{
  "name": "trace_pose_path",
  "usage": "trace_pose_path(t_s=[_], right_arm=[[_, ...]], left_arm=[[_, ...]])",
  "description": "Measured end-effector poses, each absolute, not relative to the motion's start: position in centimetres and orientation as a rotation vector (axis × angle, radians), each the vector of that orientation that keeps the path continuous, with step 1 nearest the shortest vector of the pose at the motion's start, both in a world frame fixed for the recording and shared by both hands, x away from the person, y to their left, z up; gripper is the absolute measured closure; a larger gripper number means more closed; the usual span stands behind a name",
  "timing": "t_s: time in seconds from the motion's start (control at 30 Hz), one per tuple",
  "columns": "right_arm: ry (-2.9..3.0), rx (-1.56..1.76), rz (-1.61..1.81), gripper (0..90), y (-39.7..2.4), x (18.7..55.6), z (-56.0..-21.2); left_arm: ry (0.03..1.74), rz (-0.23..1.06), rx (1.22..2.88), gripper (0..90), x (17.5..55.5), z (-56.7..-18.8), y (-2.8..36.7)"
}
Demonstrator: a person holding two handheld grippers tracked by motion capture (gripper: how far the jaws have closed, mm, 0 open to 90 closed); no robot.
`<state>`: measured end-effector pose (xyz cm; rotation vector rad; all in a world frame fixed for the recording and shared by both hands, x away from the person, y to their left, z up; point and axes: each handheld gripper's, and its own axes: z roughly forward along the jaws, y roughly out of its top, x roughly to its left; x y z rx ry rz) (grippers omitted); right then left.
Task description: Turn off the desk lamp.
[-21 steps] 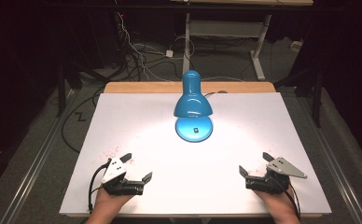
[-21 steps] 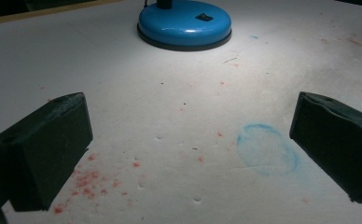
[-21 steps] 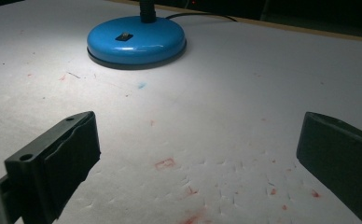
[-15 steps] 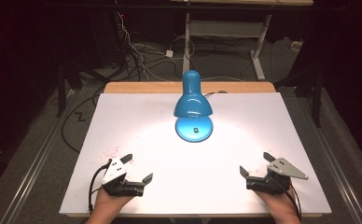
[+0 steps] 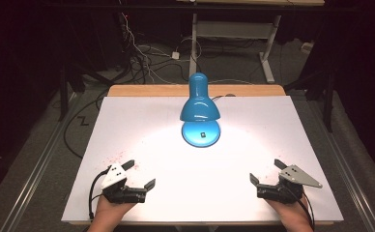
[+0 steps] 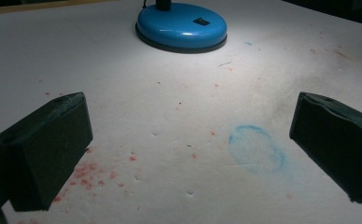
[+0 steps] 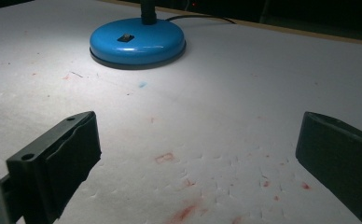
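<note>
A big white bench [image 5: 142, 130] has a blue lamp [image 5: 199, 104] standing near its far edge, right in the middle. The lamp is lit and makes a bright spot on the white top around its round blue base [image 5: 201, 133]. Its cord [image 7: 200, 18] runs off over the back edge, where a strip of wood [image 5: 147, 90] shows. The left gripper [image 5: 141, 175] is down by the near edge on the left side, and its fingers [image 6: 44, 154] are spread wide with nothing between them. The right gripper [image 5: 267, 171] is by the near edge on the right side, and its fingers [image 7: 60, 158] are spread wide too, holding nothing. Both point in toward the middle of the bench, and both are well apart from the lamp. Between the two grippers the white top is bare and open, and there is a lot of room from them up to the lamp base. In the left gripper view there are small red specks [image 6: 88, 172] by the left finger and a faint blue ring [image 6: 256, 149] on the top. In the right gripper view there are red smudges [image 7: 184, 212] near the fingers. Past the bench edges the floor [image 5: 45, 159] is dark, with wires [image 5: 137, 53] lying behind the bench.
</note>
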<state>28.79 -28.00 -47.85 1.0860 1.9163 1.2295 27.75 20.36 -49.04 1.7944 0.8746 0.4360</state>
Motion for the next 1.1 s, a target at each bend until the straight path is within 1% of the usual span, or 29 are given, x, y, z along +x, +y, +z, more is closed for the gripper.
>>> trace_pose_path(t_s=[0.3, 0.6, 0.67, 0.7, 0.73, 0.93, 1.1], right_arm=[[1.916, 1.097, 1.231, 3.6, -28.00, 28.79, -47.88], [1.935, 1.094, 1.223, 9.5, -27.95, 28.88, -48.05], [1.945, 1.105, 1.216, 13.1, -27.83, 28.90, -48.10], [1.945, 1.105, 1.216, 13.1, -27.83, 28.90, -48.10], [1.955, 1.100, 1.219, 15.7, -27.79, 28.96, -48.12], [1.972, 1.109, 1.217, 18.7, -27.64, 29.03, -48.24], [1.973, 1.126, 1.220, 26.5, -27.80, 28.94, -48.29]], left_arm=[[0.872, 0.463, 1.786, 0.0, 27.66, -48.97, 20.52], [0.879, 0.473, 1.785, 0.0, 27.67, -48.85, 20.80], [0.878, 0.471, 1.785, 0.0, 27.67, -48.86, 20.84], [0.878, 0.471, 1.786, 0.0, 27.65, -48.86, 20.85], [0.875, 0.469, 1.787, 0.0, 27.65, -48.85, 20.86], [0.872, 0.468, 1.789, 0.0, 27.65, -48.84, 20.88], [0.869, 0.472, 1.787, 0.0, 27.54, -48.76, 20.89]])
